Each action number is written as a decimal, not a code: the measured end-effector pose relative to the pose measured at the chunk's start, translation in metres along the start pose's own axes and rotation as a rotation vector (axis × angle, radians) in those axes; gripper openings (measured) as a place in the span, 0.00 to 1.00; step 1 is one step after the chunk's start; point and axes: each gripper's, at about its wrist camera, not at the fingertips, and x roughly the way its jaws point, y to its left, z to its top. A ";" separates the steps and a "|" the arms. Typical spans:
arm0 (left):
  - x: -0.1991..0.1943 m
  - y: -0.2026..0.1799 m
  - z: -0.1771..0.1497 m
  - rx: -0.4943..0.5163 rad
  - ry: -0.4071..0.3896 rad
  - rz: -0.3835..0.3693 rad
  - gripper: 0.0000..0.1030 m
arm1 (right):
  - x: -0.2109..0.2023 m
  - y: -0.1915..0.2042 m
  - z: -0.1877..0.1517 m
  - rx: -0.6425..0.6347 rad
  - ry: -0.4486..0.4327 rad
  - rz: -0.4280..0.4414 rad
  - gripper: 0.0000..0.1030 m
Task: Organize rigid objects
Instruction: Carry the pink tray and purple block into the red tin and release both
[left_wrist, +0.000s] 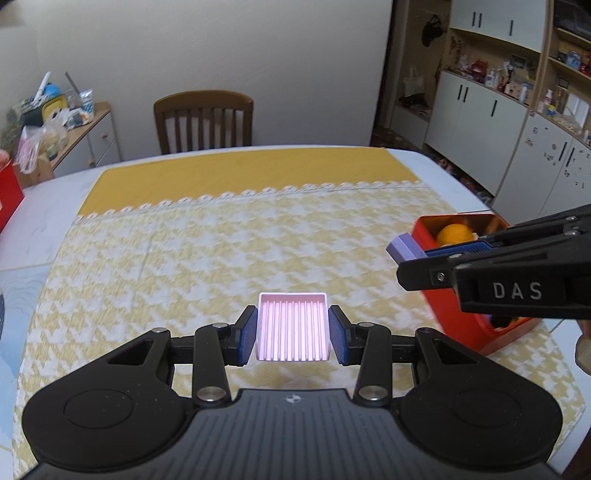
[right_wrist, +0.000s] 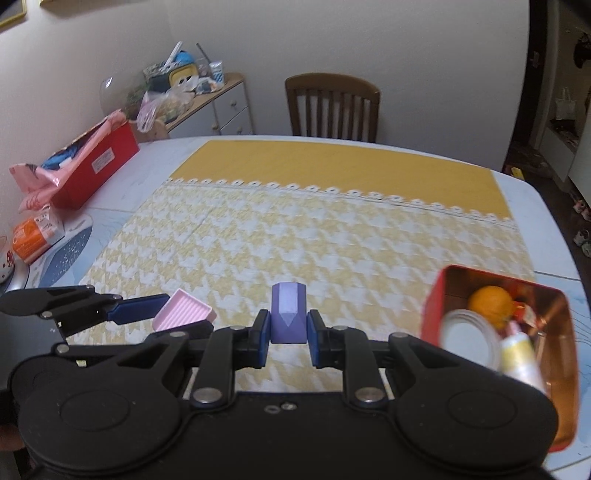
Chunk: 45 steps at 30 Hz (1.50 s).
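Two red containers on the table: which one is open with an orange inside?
The red tin beside the right gripper; an orange sits inside. The long red box lies far left, stuffed with pink packaging.

Tin (right_wrist: 436, 295) holding an orange (right_wrist: 489, 301) sits right of the tablecloth (right_wrist: 314, 240).

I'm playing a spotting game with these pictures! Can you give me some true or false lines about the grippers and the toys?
1. The left gripper holds a pink ridged tray. True.
2. The right gripper is empty. False: it is shut on a purple block.
3. The red tin holds an orange ball. True.
4. The tin's lid is on. False: it is open on top.
5. A wooden chair stands behind the table. True.
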 end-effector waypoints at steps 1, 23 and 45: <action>-0.001 -0.005 0.002 0.005 -0.003 -0.005 0.39 | -0.005 -0.004 -0.001 0.003 -0.005 -0.004 0.18; 0.011 -0.132 0.028 0.129 -0.010 -0.148 0.39 | -0.081 -0.131 -0.047 0.129 -0.068 -0.110 0.19; 0.101 -0.201 0.062 0.226 0.083 -0.103 0.39 | -0.035 -0.226 -0.046 0.083 0.007 -0.140 0.19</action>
